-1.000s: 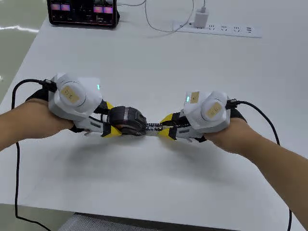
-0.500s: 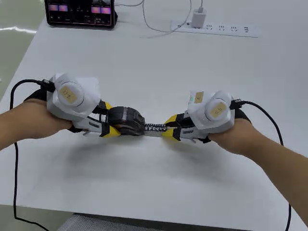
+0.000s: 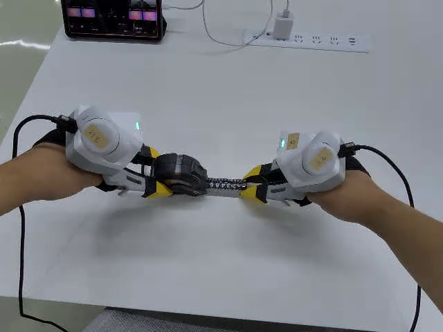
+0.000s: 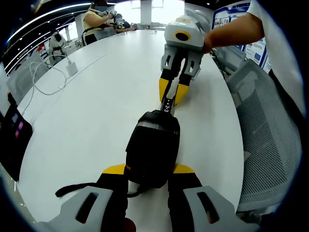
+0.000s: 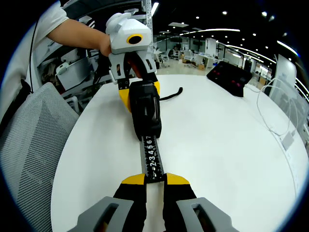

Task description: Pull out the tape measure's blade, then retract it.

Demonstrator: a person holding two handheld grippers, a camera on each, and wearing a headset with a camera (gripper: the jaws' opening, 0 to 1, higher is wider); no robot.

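Left gripper point(image 3: 158, 171) clamping tape measure case point(image 3: 181, 173); right gripper point(image 3: 250, 183) pinching blade point(image 3: 226, 185) tip. Blade lying straight between them, axis running gripper to gripper. Pull-out likely needing right gripper drawing directly away.

Head view high, looking down; gripper views low, close, facing each other, share tape measure point(image 4: 152, 150)

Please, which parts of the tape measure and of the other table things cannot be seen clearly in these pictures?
- End hook of the blade: right gripper view, covered by the right claw, which is shut on it.
- Rear of the tape measure case: left gripper view, hidden between the jaws of the left claw.
- The screen: head view, cut by the top edge; its display is too small to read.
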